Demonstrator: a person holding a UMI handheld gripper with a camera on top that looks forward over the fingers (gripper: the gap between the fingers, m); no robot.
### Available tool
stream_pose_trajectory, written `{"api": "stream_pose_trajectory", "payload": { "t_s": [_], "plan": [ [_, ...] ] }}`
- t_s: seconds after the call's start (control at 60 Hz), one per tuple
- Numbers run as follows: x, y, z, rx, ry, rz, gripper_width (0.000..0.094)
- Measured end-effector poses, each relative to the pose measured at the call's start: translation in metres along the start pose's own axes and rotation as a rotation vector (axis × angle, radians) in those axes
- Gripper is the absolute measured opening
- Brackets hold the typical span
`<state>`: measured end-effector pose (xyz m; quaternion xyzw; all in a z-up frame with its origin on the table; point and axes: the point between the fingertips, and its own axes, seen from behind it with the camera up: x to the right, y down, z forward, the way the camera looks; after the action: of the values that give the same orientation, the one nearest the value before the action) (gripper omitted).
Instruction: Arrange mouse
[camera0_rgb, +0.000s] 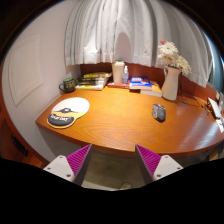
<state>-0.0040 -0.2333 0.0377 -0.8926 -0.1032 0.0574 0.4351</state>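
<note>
A grey mouse (159, 112) lies on the right part of the round wooden table (125, 125). On the left part of the table sits a round white mouse pad (69, 108), and a dark round pad with a yellow mark (60, 119) lies just in front of it. My gripper (113, 159) hangs well short of the table's near edge, over the floor. Its two fingers, with magenta pads (76, 158), stand wide apart and nothing is between them.
At the back of the table stand stacked books (95, 79), a white container (118, 72), more books (144, 86), a dark mug (67, 86) and a vase of flowers (172, 75). White curtains (125, 35) hang behind. Floor (112, 170) lies below the fingers.
</note>
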Motion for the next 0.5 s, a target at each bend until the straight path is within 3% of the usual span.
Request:
{"api": "stream_pose_trajectory", "payload": {
  "t_s": [0.233, 0.5],
  "plan": [
    [0.116, -0.01, 0.049, -0.056, 0.157, 0.094, 0.0856],
    [0.198, -0.059, 0.128, -0.07, 0.224, 0.158, 0.0837]
  ]
}}
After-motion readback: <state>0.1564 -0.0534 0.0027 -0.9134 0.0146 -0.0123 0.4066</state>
